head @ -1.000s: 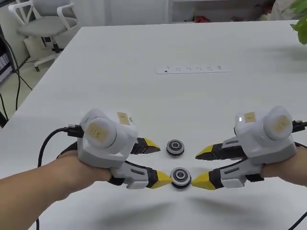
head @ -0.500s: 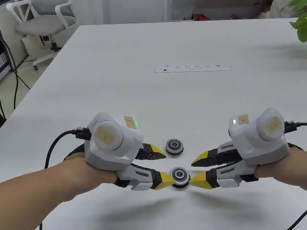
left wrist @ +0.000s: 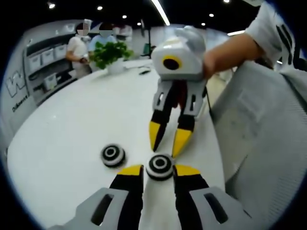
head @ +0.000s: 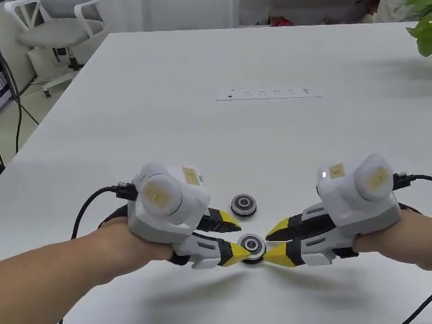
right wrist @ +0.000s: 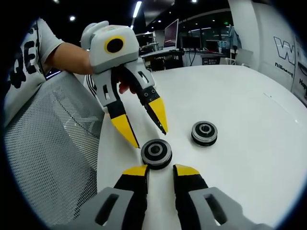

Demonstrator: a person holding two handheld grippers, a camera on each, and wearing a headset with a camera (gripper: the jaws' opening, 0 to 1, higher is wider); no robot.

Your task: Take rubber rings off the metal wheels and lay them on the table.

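Observation:
Two metal wheels with black rubber rings lie flat on the white table. In the head view, the near wheel sits between both grippers and the far wheel lies just behind it. My left gripper is open, its yellow tips at the near wheel's left side. In the left gripper view that wheel sits between my own jaw tips, with the far wheel to the left. My right gripper is open, its tips at the wheel's right side. In the right gripper view the near wheel lies just ahead of my tips.
A flush power strip is set in the table's middle. An office chair stands at the far left and a plant at the far right. A black cable trails from the left gripper. People stand in the background.
Both grippers have moved inward toward the near wheel, and their yellow tips now reach its two sides. Neither wheel has moved.

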